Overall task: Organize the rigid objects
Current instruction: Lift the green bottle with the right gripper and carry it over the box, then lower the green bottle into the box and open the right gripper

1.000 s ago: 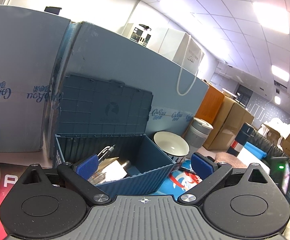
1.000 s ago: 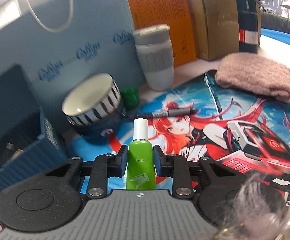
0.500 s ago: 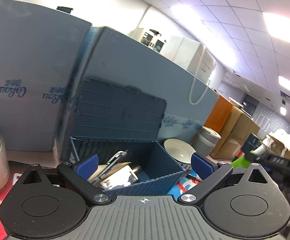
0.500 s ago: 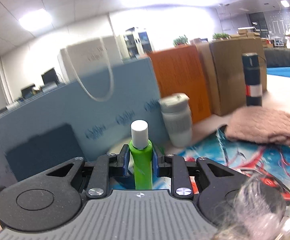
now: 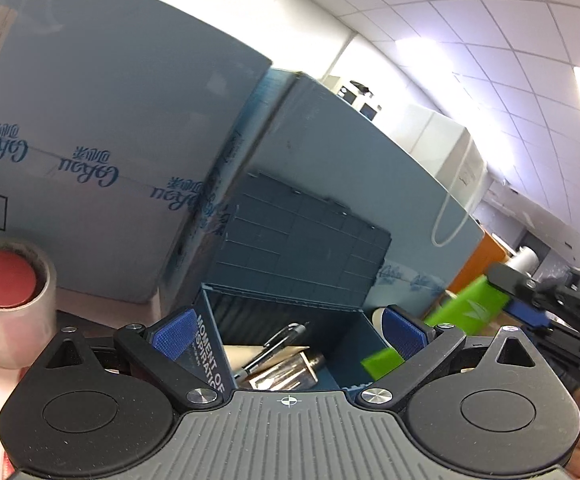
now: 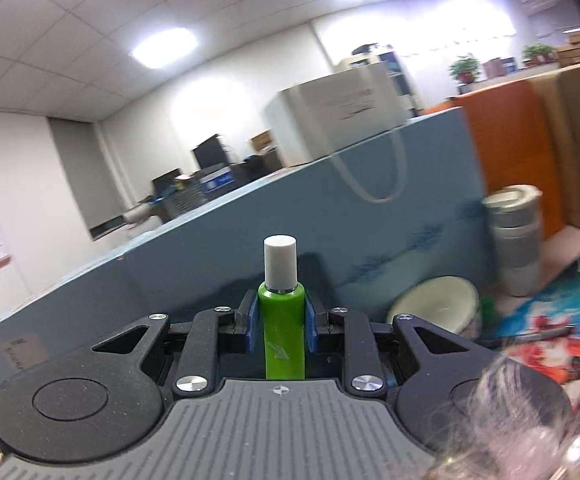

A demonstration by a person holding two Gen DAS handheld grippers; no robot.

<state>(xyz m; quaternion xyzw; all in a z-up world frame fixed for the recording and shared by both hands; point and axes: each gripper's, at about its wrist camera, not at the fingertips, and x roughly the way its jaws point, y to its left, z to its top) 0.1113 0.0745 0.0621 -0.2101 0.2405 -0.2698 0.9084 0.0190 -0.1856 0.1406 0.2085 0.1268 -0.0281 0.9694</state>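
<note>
— One green plastic bottle with a white cap (image 6: 283, 320) is all I have in hand. My right gripper (image 6: 281, 322) has its blue pads pressed on both sides of the body, cap pointing away from the camera. The bottle's lower end is cut off behind the gripper's grey housing.

— Where is it relative to the box?

— From the left wrist view the bottle (image 5: 465, 310) hangs at the right, just beside the open dark blue plastic storage box (image 5: 345, 356), near its right wall. Whether it is over the rim or beside it, I cannot tell; that part is blurred, and my left gripper's right finger covers the middle of the bottle.

— And your left gripper?

— My left gripper (image 5: 290, 334) stands wide apart with nothing between its blue pads, aimed into the box. Inside I make out a pen with a metal clip (image 5: 278, 344), a shiny metal cylinder (image 5: 286, 374) and a pale sheet of card (image 5: 244, 354); what lies underneath is hidden.

— Anything else?

— The box's ribbed lid (image 5: 297, 240) stands open against a pale blue carton (image 5: 110, 160). A roll of clear tape with a red centre (image 5: 10, 296) sits at the left, partly cut off. In the right wrist view a white bowl with a striped outside (image 6: 437, 306) and a grey lidded cup (image 6: 515, 240) are near the illustrated desk mat (image 6: 549, 320); all three are smeared.
</note>
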